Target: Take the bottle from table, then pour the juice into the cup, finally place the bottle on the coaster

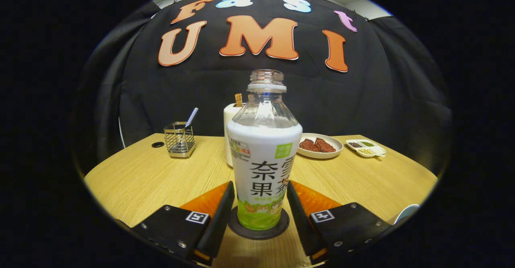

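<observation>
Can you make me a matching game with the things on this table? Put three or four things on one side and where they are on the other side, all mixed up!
Things:
1. bottle
2. wire basket
3. plate
4. small divided dish

Places:
A. at the far corner of the table, beyond the plate
B. upright on the dark coaster, between the fingers of the gripper
C. off to the side, holding a striped straw
D. just behind the bottle, with brown food on it

Pairs: 1-B, 2-C, 3-D, 4-A
</observation>
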The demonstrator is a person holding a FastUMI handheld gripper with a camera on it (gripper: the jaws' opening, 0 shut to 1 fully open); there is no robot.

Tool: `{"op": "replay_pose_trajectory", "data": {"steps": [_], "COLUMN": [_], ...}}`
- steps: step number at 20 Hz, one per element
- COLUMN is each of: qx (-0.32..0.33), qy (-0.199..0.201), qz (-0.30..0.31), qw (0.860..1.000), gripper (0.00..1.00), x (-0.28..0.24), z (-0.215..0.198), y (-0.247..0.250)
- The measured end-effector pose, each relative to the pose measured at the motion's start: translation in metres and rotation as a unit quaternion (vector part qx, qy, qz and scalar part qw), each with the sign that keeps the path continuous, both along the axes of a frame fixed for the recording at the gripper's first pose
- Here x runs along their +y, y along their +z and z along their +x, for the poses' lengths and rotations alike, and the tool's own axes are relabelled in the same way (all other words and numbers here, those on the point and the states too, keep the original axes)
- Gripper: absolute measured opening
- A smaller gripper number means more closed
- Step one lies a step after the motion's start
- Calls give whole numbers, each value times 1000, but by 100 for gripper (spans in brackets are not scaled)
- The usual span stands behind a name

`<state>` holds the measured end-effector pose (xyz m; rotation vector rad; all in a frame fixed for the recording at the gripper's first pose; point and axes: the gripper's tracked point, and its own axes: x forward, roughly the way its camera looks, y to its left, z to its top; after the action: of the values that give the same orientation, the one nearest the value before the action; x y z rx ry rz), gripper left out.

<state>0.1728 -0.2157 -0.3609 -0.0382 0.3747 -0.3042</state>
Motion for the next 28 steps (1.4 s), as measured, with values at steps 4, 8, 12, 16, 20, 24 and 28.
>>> {"op": "replay_pose_trajectory", "data": {"steps": [4,8,12,16,20,24,28], "qx": [-20,-55,-103,-115,-95,-111,-140], "qy": [4,2,3,15,24,42,69], "qz": [-5,-11,-26,-42,-50,-40,-28], "qw": [1000,998,994,992,994,992,987], "gripper": [97,97,97,97,97,97,97], "x": [3,8,14,29,53,85,118], "z": [-7,-24,-46,-71,-97,-121,-145], "y": [21,64,132,181,218,259,301]}}
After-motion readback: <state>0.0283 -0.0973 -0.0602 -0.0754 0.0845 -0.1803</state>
